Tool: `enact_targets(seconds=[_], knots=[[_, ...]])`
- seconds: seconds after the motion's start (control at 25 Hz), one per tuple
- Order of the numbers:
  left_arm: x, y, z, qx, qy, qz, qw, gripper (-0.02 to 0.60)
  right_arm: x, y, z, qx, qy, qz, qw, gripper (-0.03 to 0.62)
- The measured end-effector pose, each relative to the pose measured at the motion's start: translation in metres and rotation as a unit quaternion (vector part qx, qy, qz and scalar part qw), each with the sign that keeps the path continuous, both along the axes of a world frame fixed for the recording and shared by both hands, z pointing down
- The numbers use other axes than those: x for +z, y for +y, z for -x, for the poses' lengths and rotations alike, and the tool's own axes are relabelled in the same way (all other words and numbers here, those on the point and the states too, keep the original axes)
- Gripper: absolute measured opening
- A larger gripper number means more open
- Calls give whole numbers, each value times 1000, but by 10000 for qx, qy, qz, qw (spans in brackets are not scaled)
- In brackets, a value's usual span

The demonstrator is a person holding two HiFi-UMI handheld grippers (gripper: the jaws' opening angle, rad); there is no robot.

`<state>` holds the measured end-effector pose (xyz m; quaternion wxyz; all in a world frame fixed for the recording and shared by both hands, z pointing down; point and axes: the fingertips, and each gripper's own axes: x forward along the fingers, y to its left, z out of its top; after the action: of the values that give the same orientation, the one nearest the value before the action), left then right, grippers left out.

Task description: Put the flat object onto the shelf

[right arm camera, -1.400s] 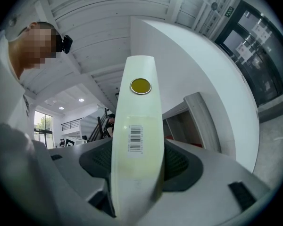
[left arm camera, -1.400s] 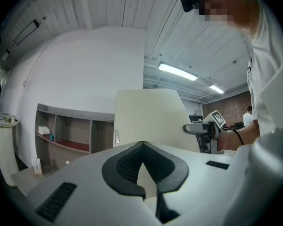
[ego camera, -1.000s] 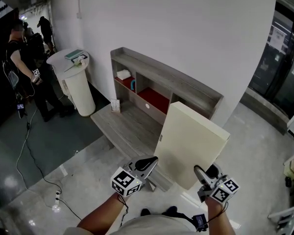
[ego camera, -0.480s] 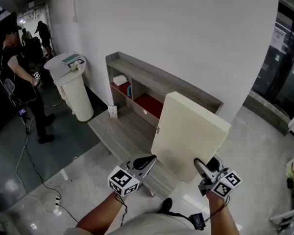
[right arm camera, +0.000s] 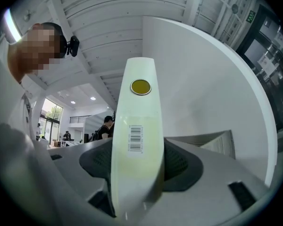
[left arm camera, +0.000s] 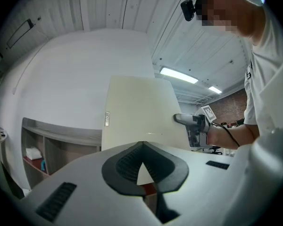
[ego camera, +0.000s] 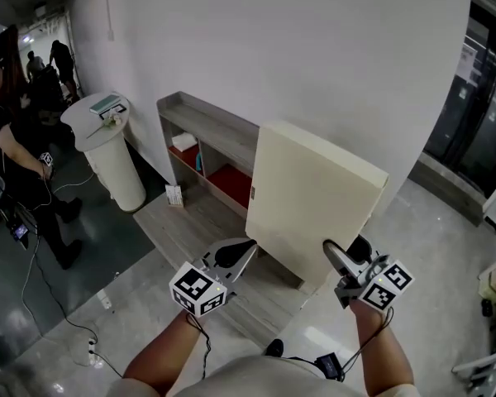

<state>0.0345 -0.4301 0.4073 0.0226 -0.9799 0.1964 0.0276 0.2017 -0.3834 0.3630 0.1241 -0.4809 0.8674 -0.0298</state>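
A large cream flat panel (ego camera: 314,201) is held upright and tilted in front of the grey wooden shelf (ego camera: 202,126), hiding the shelf's right half. My right gripper (ego camera: 337,263) is shut on the panel's lower right edge; in the right gripper view that barcoded edge (right arm camera: 137,126) fills the gap between the pads. My left gripper (ego camera: 236,255) is shut with nothing between its pads, its tip close under the panel's lower left corner; contact cannot be told. In the left gripper view the panel (left arm camera: 141,109) rises just beyond the closed tips (left arm camera: 141,147).
The shelf has open compartments with red backs (ego camera: 231,180) and a low grey platform (ego camera: 190,230) in front. A white round pedestal (ego camera: 107,151) stands to its left. People (ego camera: 16,131) stand at far left, with cables (ego camera: 50,279) on the floor. Glass doors (ego camera: 479,98) are at right.
The panel and both grippers have come closer to the shelf and shifted left, so the panel now covers the shelf's right part. The right grip on the panel is unchanged.
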Motion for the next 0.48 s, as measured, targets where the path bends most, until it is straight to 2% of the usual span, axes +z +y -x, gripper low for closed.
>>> enact_targets(seconds=[0.12,0.24,0.48], knots=[[-14,-18,-15,42,26,-91,9999,15,-23,-19,-13,-20,-10,-124,9999,287],[-30,-35,-26,120,209,-26,9997,15,-44,-37,-25,-96,-58,-252,9996,287],[-51,-64,-42,30,253,-201,9995,15,-90,-65,-38,-199,181,-615,9977,285]])
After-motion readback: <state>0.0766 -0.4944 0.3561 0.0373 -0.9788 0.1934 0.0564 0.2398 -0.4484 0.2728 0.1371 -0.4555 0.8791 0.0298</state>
